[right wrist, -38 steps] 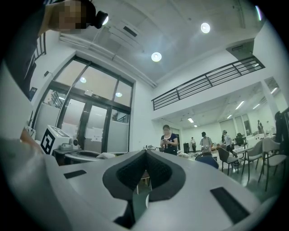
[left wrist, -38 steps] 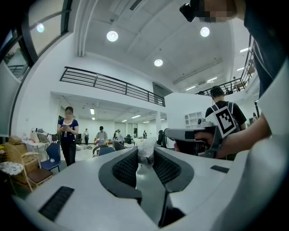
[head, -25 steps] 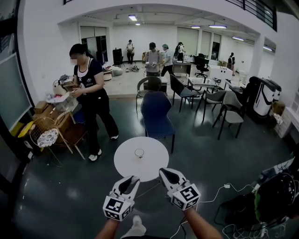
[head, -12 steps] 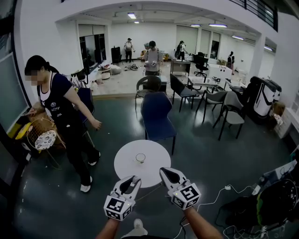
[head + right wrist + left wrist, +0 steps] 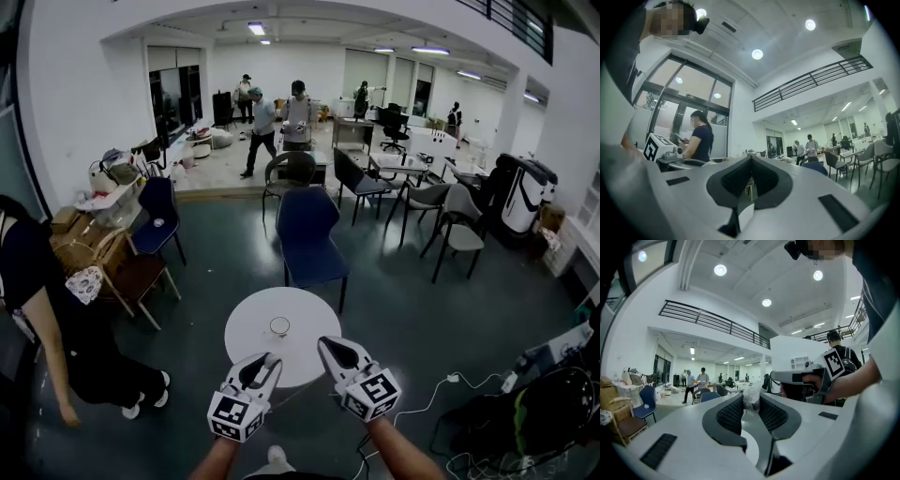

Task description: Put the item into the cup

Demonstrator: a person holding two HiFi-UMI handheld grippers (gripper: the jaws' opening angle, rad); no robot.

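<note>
Clearly the left claw is closed part-way on the item, a small crinkly wad of clear film pinched between its jaws, on the near side of the cup and not yet over it. That cup stands near the middle of the round white bench. Just as short of the cup, the right claw has its jaws pressed together on nothing. The wad looks very light, soft and perhaps slippery, so a gentle pinch across its bunched middle should suit, though it may cling on release
</note>
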